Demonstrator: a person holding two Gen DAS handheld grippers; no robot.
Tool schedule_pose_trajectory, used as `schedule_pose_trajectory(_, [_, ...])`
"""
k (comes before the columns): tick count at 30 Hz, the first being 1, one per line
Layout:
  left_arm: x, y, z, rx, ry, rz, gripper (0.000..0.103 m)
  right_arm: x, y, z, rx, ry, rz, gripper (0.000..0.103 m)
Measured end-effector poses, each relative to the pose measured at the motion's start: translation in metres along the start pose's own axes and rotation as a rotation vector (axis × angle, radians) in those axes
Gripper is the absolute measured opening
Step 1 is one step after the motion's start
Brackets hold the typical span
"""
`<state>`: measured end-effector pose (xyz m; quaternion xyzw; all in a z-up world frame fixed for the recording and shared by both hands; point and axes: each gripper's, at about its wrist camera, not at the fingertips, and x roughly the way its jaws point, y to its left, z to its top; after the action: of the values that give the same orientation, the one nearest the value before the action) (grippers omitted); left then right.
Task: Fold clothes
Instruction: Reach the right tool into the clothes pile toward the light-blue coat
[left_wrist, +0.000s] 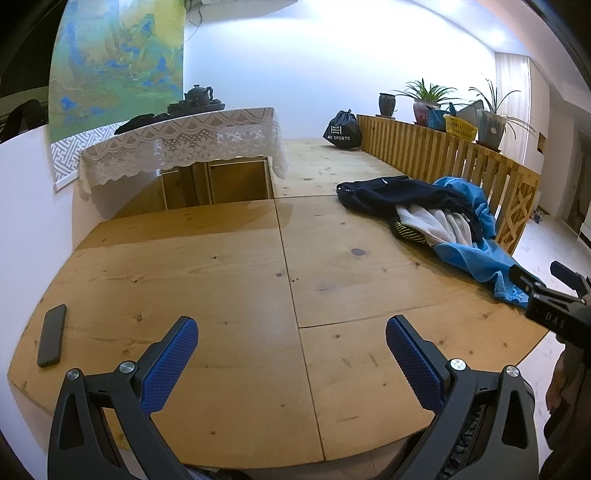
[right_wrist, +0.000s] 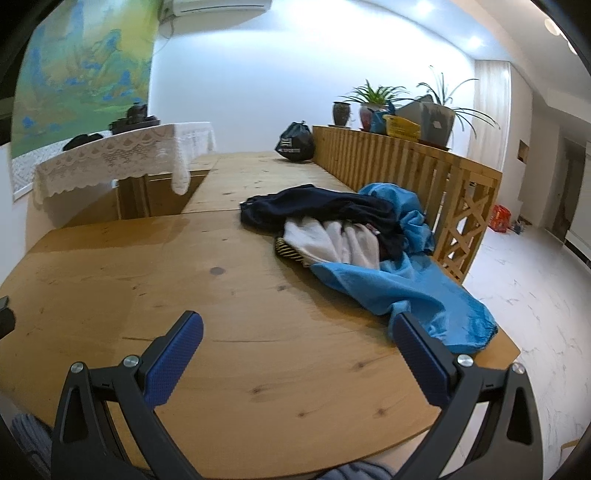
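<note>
A: Left to right. Left tool jaws spread wide, empty, over bare pale wooden plank counter; flat black phone at its left edge.

B: Clothes?

A: Crumpled heap of dark navy, white and bright blue garments, ahead and right of both tools, against the slatted wooden railing. Blue sleeve trails diagonally toward the near-right corner.

B: Nearer tool?

A: Right tool, also wide open, empty; its right finger overlaps the cuff in view, contact unclear. Garment count and striped piece underneath hard to make out.
</note>
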<state>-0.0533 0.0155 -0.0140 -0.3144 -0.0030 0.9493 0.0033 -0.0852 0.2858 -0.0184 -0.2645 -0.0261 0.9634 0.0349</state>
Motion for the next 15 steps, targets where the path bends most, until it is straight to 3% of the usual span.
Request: schedule_pose_trajectory(15, [0.054, -0.025, 0.028, 0.048, 0.029, -0.034, 0.103, 0.066, -0.079, 0.019, 0.023, 0.029, -0.102, 0.103])
